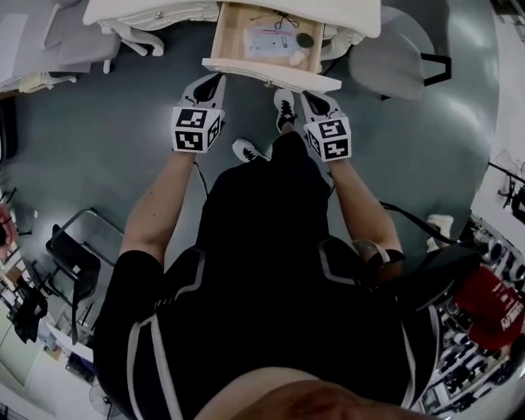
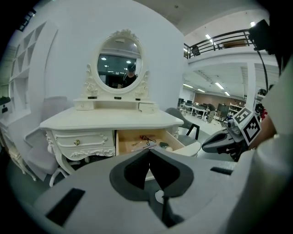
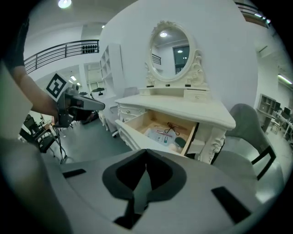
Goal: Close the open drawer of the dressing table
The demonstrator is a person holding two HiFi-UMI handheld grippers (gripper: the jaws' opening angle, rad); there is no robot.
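Item: pale wooden drawer with white front panel [image 1: 271,74], standing pulled out from the white carved dressing table [image 1: 164,10].
Left gripper [image 1: 215,79], right gripper [image 1: 312,96]: jaws together, empty, near the front panel; contact unclear.
Progress: judged none. The whole push remains.

No readable text, label, brand or number in any view.
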